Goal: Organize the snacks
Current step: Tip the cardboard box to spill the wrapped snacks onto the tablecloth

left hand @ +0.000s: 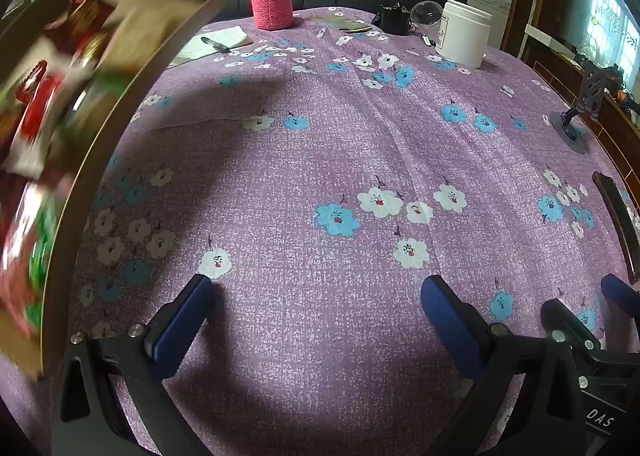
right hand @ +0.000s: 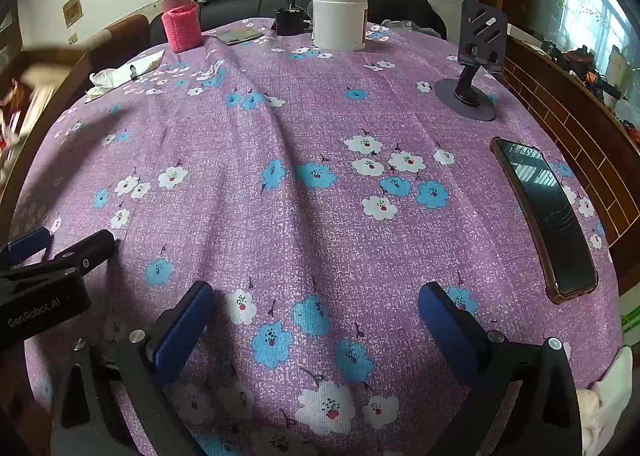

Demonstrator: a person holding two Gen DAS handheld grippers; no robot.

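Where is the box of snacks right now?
The cardboard box of snacks is blurred at the far left of the left wrist view, left of the left gripper, tilted, apparently raised above the tablecloth.

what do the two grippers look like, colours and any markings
Both match: black plastic frames with silver screws and two fingers faced with blue pads. The left gripper shows white "GenRobot.AI" lettering on its body in the right wrist view; the right gripper shows "DAS" in the left wrist view. No cables or sleeves visible.

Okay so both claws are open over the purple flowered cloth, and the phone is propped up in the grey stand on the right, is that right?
Not quite. The phone lies flat on the cloth, apart from the grey stand, which holds nothing; the right wrist view shows this. The rest holds: left claw and right claw are both open.
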